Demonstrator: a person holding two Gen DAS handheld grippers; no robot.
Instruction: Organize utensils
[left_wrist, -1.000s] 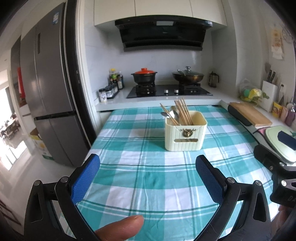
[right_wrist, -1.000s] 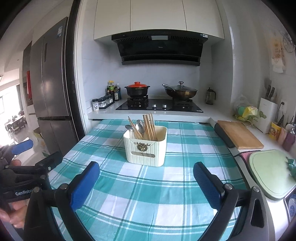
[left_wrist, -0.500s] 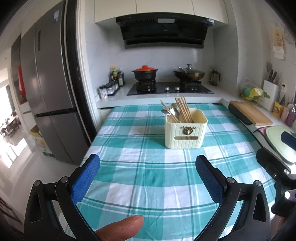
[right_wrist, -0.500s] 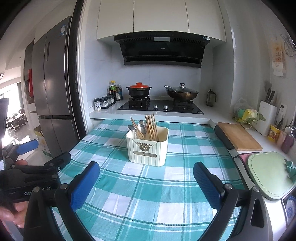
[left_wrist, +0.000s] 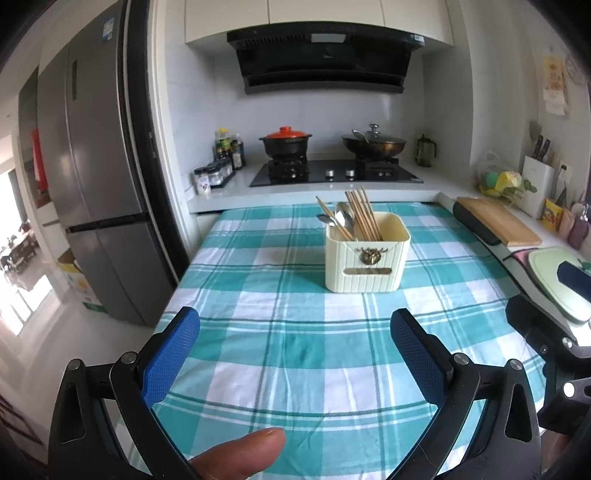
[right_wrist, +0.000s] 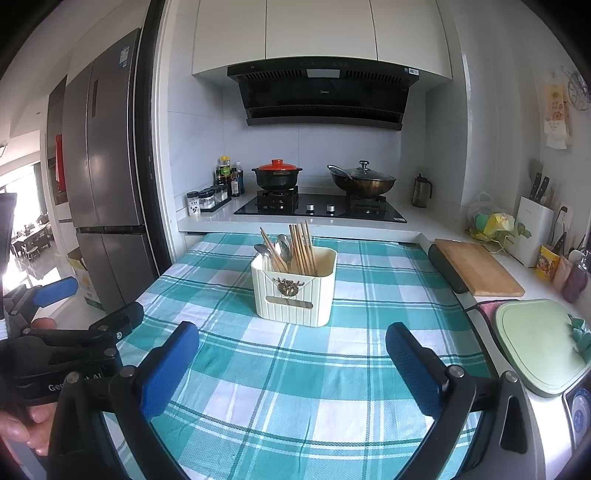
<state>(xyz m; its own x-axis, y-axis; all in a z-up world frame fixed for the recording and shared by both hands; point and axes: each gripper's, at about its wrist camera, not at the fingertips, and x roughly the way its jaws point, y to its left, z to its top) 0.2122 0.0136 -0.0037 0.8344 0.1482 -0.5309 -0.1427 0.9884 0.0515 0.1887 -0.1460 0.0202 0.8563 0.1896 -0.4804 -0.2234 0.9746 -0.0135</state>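
Both sets of jaws stand wide apart and hold nothing. My left gripper (left_wrist: 295, 345) hovers over the teal checked tablecloth (left_wrist: 295, 354) with its blue pads (left_wrist: 171, 354) spread, touching nothing; a thumb tip (left_wrist: 240, 456) shows at the bottom edge of that view. My right gripper (right_wrist: 291, 356) is spread just as far above the same cloth, also empty.

From the right wrist view I see the left gripper's black body at the lower left, with white lettering on it that begins "Gen" and ends "AI"; the middle I cannot read. The range hood (right_wrist: 321, 92) carries a small logo too faint for me to make out, and the fridge (right_wrist: 103, 162) has a blue sticker I cannot read.

The cream utensil holder (left_wrist: 367, 258) stands upright on the cloth, ahead of both grippers and well apart from them. It has a ribbed front, a metal ornament and a plate. Inside, wooden chopsticks (left_wrist: 364, 218) and metal spoons (left_wrist: 343, 218) lean toward its left side; the right part looks empty.

On the hob behind sit a black pot with an orange lid (left_wrist: 286, 142) and a lidded wok (left_wrist: 373, 142).
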